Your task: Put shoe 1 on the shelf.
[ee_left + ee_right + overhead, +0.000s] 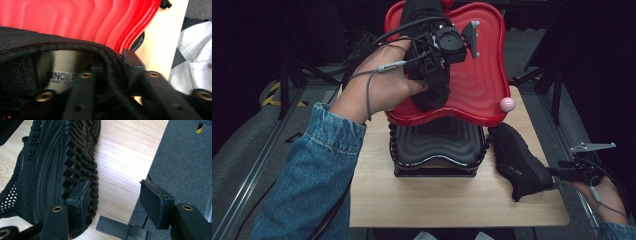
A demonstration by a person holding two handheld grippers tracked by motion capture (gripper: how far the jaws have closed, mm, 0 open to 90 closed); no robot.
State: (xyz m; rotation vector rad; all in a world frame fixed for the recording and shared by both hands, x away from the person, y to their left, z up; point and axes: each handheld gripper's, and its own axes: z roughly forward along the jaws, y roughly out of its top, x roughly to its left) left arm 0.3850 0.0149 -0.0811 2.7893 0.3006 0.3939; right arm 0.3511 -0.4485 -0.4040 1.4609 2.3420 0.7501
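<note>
Straddling the padded collar of a black knitted-mesh sports shoe [22, 82], the left gripper [112, 67] has one jaw inside the shoe's opening and the other outside. The jaws stand partly apart, and the pads do not look pressed onto the fabric, so I read it as a slack, unclamped hold. This shoe sits on the glossy red wavy-edged plastic tray [482, 75], toward its left side.

The right gripper [115, 192] is wide open and holds nothing. One pad lies just beside the ribbed rubber sole of a second black mesh shoe [50, 157], which lies on its side near the right edge of the pale wooden table [452, 200].

The shoes look light, with a soft upper that gives under a pinch and a firmer, grippy sole. The collar or heel rim is probably the best place to grip, since a jaw can slip inside it. The toe mesh would likely cave in, and the sole is too broad to span easily. The tray's smooth ridges may let a shoe slide.

By count there are two black shoes, one red tray, one black ribbed tray [437, 142] under it, and one small pink ball [507, 104] at the red tray's right rim.
</note>
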